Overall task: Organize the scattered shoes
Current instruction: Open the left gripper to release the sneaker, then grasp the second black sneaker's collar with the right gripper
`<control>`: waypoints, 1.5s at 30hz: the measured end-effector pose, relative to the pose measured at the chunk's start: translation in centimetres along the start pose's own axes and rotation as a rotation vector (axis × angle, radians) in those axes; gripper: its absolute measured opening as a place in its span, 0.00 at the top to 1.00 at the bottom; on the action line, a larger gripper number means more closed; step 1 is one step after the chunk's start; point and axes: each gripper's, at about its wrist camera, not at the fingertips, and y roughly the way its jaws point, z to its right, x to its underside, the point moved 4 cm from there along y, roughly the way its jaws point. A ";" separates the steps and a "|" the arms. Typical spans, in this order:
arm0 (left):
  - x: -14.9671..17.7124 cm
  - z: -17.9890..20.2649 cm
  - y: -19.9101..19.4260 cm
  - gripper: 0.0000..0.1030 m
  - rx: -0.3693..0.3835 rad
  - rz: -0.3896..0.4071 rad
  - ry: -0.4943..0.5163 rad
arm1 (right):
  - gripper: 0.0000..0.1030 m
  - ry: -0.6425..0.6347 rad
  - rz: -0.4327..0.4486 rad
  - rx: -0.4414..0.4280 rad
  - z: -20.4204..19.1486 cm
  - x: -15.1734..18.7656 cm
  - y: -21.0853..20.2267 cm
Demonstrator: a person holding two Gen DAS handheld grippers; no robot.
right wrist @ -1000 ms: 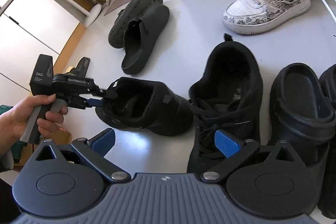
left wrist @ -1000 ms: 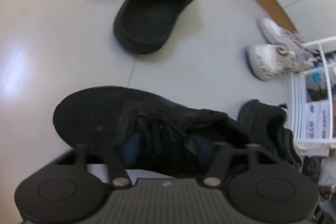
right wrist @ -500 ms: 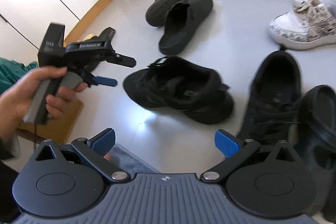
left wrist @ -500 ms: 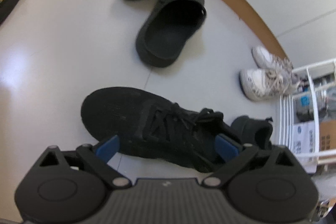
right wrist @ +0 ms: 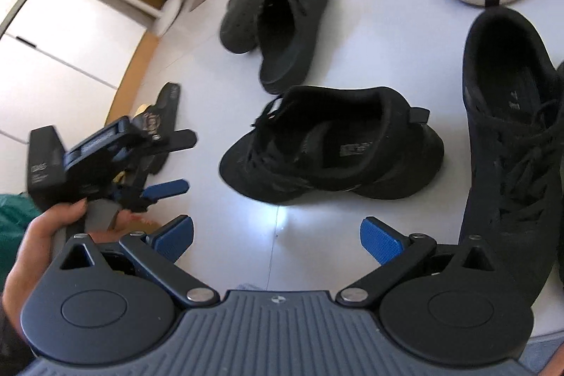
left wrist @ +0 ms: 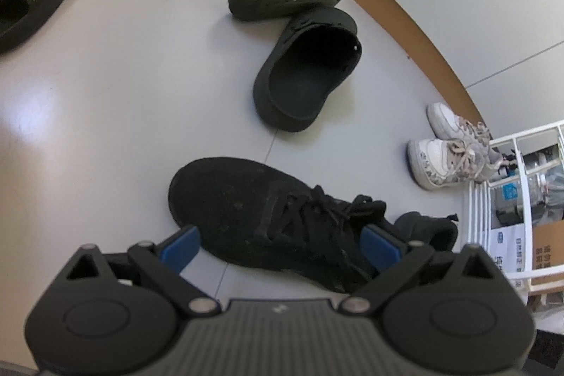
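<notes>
Just beyond the left claw (left wrist: pixel 278 244), held spread and empty, the black sneaker (left wrist: pixel 268 217) is lying crosswise, toe left; the right claw (right wrist: pixel 276 240), seemingly farther off, is likewise being held empty.

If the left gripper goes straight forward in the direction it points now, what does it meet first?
Most likely the black lace-up sneaker, lying just ahead of the open left gripper. The black clog lies farther along that line. Exact depth is unclear from the fisheye view.
</notes>
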 end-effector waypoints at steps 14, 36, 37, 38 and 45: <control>0.7 0.3 -0.2 0.04 -0.049 0.019 0.057 | 0.00 0.082 0.042 0.054 -0.2 -1.2 5.0; 0.4 -0.6 -0.3 0.04 -0.066 0.029 0.030 | 0.13 0.181 0.102 0.149 1.1 -3.5 7.6; 0.4 -0.7 -0.5 0.04 -0.068 0.040 0.024 | 0.16 0.179 0.104 0.163 1.4 -3.7 7.6; 0.4 -0.9 -0.5 0.04 -0.072 0.045 0.018 | 0.18 0.178 0.106 0.157 1.8 -3.9 7.6; 0.3 -1.2 -0.6 0.04 -0.088 0.052 0.001 | 0.32 0.118 0.128 0.142 2.1 -4.7 7.3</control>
